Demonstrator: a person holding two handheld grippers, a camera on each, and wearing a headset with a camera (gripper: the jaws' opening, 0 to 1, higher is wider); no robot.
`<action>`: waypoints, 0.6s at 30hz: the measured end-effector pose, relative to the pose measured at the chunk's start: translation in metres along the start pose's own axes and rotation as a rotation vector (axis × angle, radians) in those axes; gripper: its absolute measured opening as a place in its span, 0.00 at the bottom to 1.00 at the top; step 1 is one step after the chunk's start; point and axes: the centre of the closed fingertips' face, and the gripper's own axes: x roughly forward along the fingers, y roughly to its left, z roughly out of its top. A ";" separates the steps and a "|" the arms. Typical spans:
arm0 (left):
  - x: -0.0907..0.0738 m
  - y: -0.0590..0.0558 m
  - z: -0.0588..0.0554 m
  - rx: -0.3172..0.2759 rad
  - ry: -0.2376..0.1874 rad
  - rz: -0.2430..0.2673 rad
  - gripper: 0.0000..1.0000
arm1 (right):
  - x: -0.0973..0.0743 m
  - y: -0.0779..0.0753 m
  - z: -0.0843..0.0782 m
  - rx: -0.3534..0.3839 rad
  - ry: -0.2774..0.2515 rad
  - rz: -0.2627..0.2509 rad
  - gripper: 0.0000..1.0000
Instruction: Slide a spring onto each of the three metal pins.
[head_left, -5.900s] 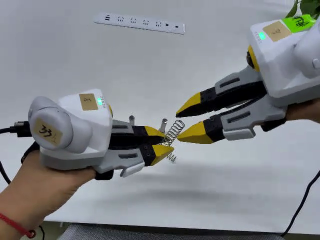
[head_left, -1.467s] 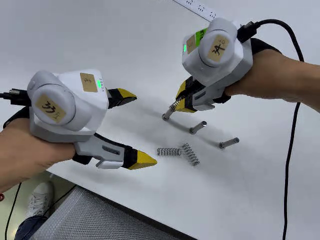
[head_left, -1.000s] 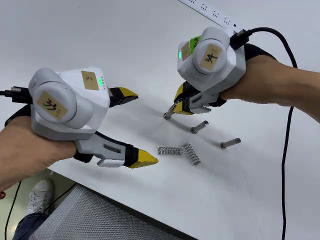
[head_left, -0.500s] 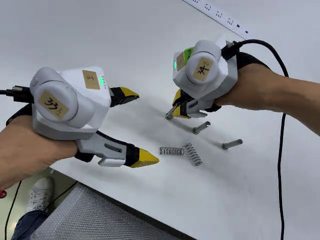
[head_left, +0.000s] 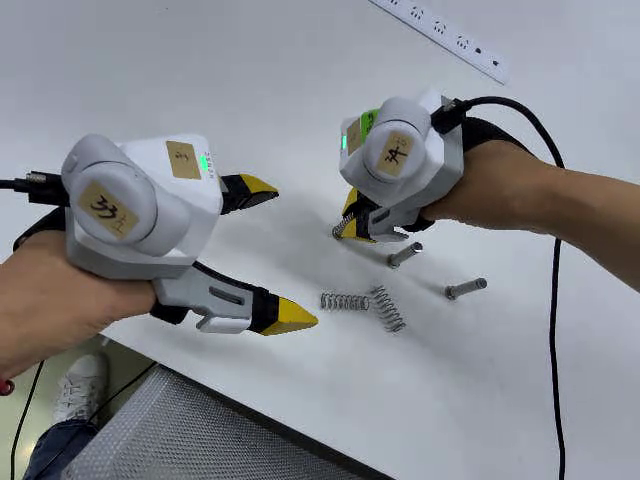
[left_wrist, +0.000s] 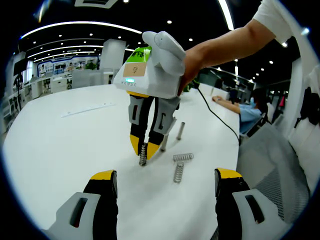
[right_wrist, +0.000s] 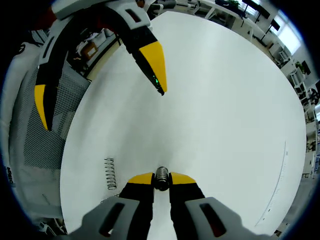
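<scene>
Nearest you, your left gripper (head_left: 283, 252) hangs over the desk (head_left: 200, 80) edge, released, its jaws spread wide. Just beyond its lower tip, two loose springs (head_left: 343, 301) lie flat on the desk with their ends close together. Farther on, your right gripper (head_left: 345, 230) points down and is clenched on a spring (left_wrist: 143, 154) that stands upright on the desk. To the right of it stand a bare pin (head_left: 403, 254) and, farther right, a second pin (head_left: 465, 288). A power strip (head_left: 440, 32) lies at the far edge.
</scene>
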 end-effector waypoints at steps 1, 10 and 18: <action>0.000 0.000 0.000 0.000 0.000 0.000 0.81 | 0.001 0.001 0.000 0.003 -0.002 0.001 0.12; 0.000 0.003 -0.002 0.004 0.003 -0.003 0.81 | 0.000 -0.001 0.001 0.011 -0.014 -0.001 0.16; 0.000 0.000 0.000 0.010 0.012 -0.006 0.81 | -0.007 -0.002 0.003 0.017 -0.037 -0.010 0.21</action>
